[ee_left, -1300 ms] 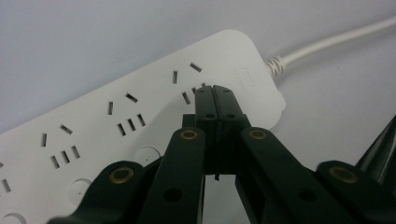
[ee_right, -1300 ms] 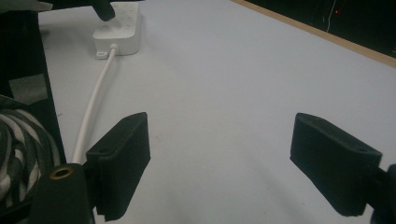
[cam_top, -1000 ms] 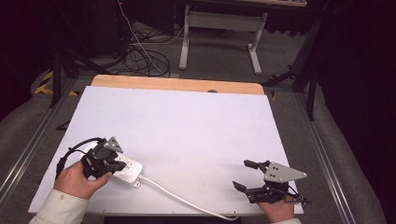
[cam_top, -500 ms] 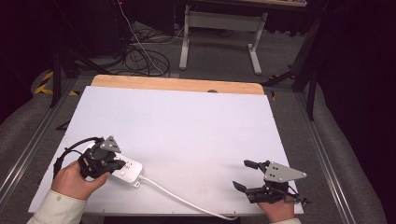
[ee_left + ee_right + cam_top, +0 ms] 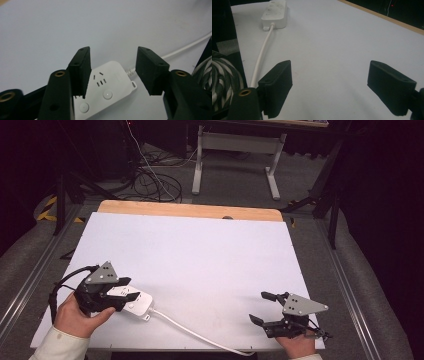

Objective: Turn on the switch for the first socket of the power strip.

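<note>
The left gripper (image 5: pixel 119 292) has just opened its jaws off the power strip (image 5: pixel 134 301), leaving it near the table's (image 5: pixel 210 250) front-left corner (right gripper (image 5: pixel 262 307) wide, empty), apparently placed.

Left gripper (image 5: pixel 120 295) jaws newly open

We see a white table (image 5: pixel 200 255) with a wooden strip (image 5: pixel 190 211) along its far edge; beyond it, tangled cables (image 5: pixel 155 177) and a grey stand (image 5: pixel 235 150) on the floor.

Black two-jaw gripper (image 5: pixel 129 293) in each hand — grey three-cornered plates, brass-ringed screw holes, seemingly pale cuffs.
</note>
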